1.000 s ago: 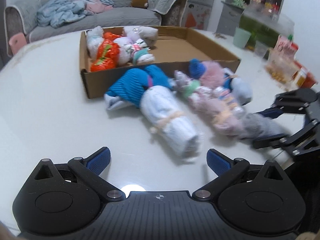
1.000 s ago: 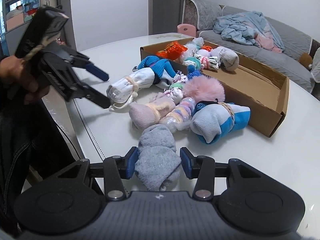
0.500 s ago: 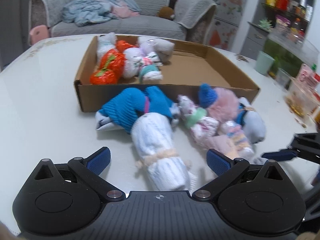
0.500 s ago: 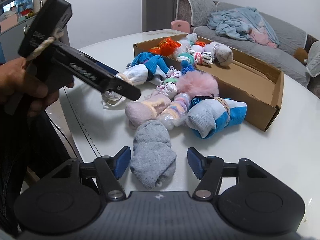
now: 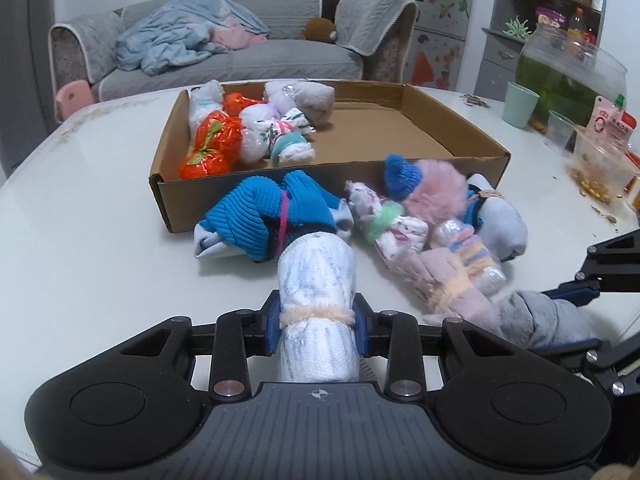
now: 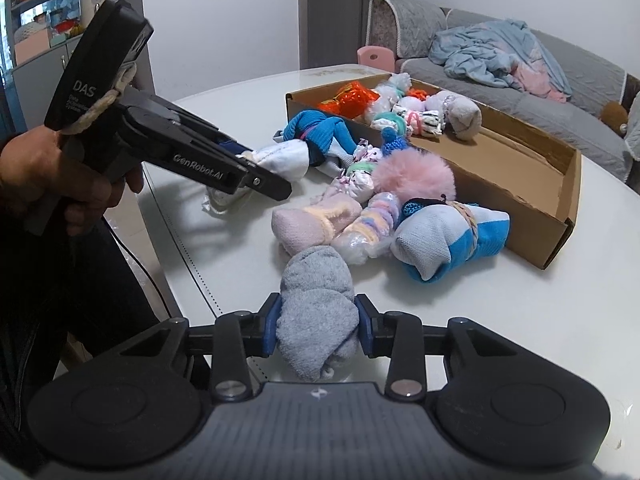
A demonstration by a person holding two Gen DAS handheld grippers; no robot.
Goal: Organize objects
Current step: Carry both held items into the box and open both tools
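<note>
My left gripper [image 5: 316, 326] angles down over the near edge of the table [image 5: 80, 248], jaws closing with both pads pressed on the white sock roll [image 5: 318, 300] at its peach band. My right gripper [image 6: 316, 330] tilts down the same way, jaws closing on the grey sock roll [image 6: 316, 308], pads squeezing its sides. Both rolls lie near the table's front edge. Ahead, the blue roll [image 5: 268, 216], the pink pompom [image 5: 436, 196] and the pastel rolls crowd the space before the cardboard box [image 5: 256, 192]. In the box's left corner lie orange bundles [image 5: 212, 144] and pale rolls; its right half is bare cardboard.
</note>
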